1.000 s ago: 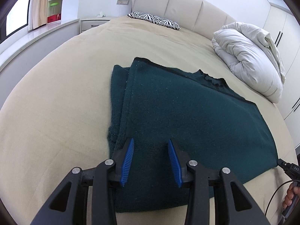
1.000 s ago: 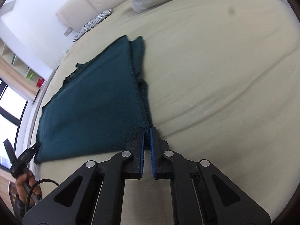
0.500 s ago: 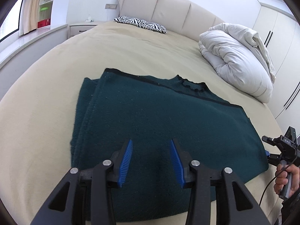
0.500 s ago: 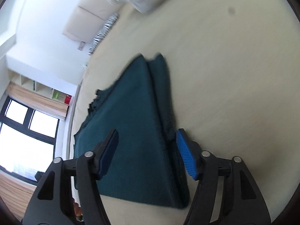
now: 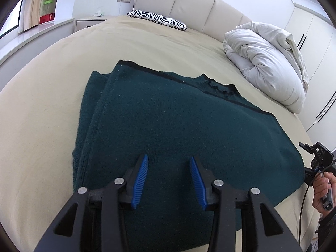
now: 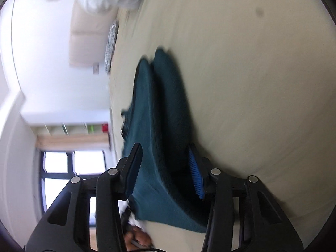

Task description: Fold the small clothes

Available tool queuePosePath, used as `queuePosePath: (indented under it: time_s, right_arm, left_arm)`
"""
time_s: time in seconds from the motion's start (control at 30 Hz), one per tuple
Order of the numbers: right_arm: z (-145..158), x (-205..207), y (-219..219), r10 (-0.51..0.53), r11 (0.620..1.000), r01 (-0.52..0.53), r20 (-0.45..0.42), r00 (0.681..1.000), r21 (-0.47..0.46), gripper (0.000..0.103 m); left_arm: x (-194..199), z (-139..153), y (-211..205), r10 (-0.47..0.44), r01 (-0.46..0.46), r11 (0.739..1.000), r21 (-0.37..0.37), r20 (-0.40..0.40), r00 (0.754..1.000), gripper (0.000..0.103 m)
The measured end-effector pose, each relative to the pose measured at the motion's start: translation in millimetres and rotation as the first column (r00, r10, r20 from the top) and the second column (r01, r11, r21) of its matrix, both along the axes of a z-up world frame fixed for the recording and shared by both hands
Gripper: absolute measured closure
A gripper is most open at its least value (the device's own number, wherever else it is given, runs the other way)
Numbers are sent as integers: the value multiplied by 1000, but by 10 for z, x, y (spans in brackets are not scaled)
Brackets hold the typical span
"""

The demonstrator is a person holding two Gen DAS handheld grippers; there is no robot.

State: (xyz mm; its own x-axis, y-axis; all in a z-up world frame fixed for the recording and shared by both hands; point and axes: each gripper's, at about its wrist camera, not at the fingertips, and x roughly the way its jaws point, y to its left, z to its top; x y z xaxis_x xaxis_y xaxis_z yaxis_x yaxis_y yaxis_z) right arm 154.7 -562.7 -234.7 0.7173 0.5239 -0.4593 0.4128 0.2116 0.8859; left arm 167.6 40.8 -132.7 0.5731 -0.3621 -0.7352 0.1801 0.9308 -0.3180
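A dark teal knitted sweater (image 5: 178,121) lies flat on the beige bed (image 5: 52,105), its left side folded in and its neckline toward the headboard. My left gripper (image 5: 168,159) hovers open over the sweater's near edge, with nothing between its blue pads. My right gripper (image 6: 163,147) is rolled on its side at the sweater's (image 6: 163,115) right edge. Its jaws are closing, one finger above the cloth and one by the bed sheet, with the sweater's edge between them and a gap still showing. A hand (image 5: 323,189) holding the right gripper appears at the right edge of the left wrist view.
A crumpled white duvet (image 5: 266,63) lies at the bed's far right. A zebra-print pillow (image 5: 157,19) rests by the padded headboard (image 5: 189,2). A nightstand and shelves stand at far left, wardrobe doors (image 5: 315,31) at right. The right wrist view is blurred.
My right gripper went from shut to open, rolled onto its side and came over the sweater's edge, then began narrowing. My left gripper drifted a little across the sweater.
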Motion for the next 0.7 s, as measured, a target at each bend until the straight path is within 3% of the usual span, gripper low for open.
queuePosePath:
  time_s: [0.03, 0.1, 0.23, 0.43, 0.7]
  right_arm:
    - [13, -29, -74, -60, 998, 60, 12, 998, -3, 62]
    - [20, -20, -132, -81, 997, 82, 18, 997, -8, 62]
    - [31, 155, -85, 60, 997, -62, -35, 998, -56, 61]
    - [-23, 482, -92, 198, 977, -200, -41, 979, -70, 60]
    - [-88, 621, 19, 305, 952, -304, 47, 951, -17, 62]
  left_arm:
    - [-3, -1, -3, -1, 1, 1000, 4, 2, 1000, 58]
    - [-8, -5, -5, -2, 2, 1000, 8, 6, 1000, 58]
    - [-19, -14, 4, -4, 4, 1000, 5, 11, 1000, 58]
    - [-24, -16, -22, -6, 5, 1000, 19, 16, 1000, 58]
    - [-24, -25, -35, -16, 16, 999, 28, 27, 1000, 55]
